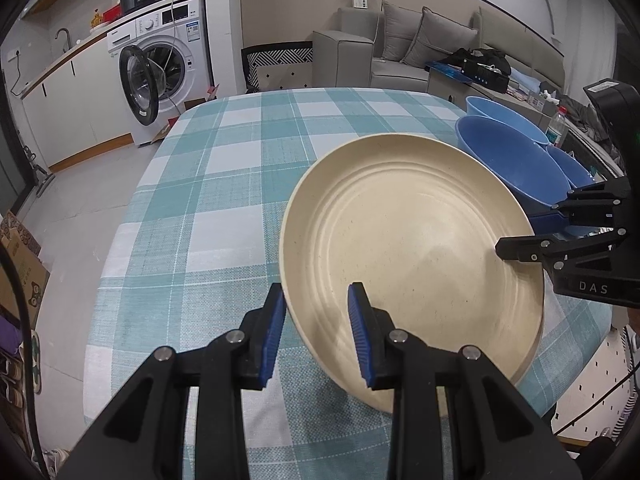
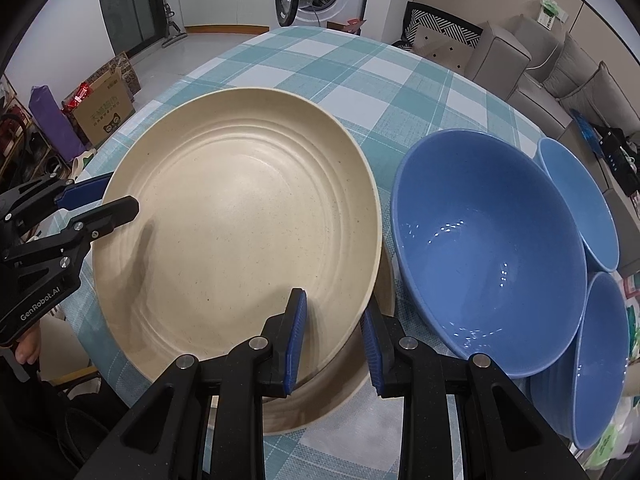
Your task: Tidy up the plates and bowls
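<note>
Cream-coloured round plate with ringed grooves [image 2: 240,232] is held by both grippers at once, above a table covered with a teal and white checked cloth [image 1: 224,184]. The left gripper [image 1: 316,332] pinches the plate's near left rim, one blue pad under the edge and the other on the inner face. The right gripper [image 2: 334,340] pinches the opposite rim in the same way, with the rim between its two blue pads. In the right wrist view a second cream plate [image 2: 320,400] lies under the held one, and only its near edge shows; the held plate is tilted over it, and I cannot tell if they touch. Just beside the plates, on the right, stands a large blue bowl [image 2: 488,248], and two smaller blue bowls [image 2: 580,204] lie against its far and right sides. White washing machine with open door [image 1: 160,68] stands well behind the table.
</note>
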`<action>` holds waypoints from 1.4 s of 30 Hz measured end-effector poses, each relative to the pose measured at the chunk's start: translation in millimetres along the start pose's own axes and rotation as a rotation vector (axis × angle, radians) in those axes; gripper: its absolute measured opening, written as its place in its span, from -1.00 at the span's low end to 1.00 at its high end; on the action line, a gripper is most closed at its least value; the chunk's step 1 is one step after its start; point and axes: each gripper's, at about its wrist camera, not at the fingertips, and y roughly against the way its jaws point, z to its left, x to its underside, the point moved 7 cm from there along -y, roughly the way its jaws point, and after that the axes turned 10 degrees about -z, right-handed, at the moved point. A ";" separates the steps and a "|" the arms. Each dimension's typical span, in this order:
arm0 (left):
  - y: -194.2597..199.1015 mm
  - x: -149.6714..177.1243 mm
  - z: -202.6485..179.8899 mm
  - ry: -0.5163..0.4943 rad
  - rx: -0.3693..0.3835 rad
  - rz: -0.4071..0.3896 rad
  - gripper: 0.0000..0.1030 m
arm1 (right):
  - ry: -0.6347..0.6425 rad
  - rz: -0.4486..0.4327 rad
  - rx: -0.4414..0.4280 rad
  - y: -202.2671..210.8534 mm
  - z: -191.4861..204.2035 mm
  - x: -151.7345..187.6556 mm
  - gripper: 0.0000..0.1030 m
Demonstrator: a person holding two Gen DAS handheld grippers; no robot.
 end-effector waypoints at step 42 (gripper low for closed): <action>-10.2 12.8 -22.8 -0.065 0.020 0.051 -0.41 | 0.035 0.062 0.051 -3.4 -5.1 23.7 -0.44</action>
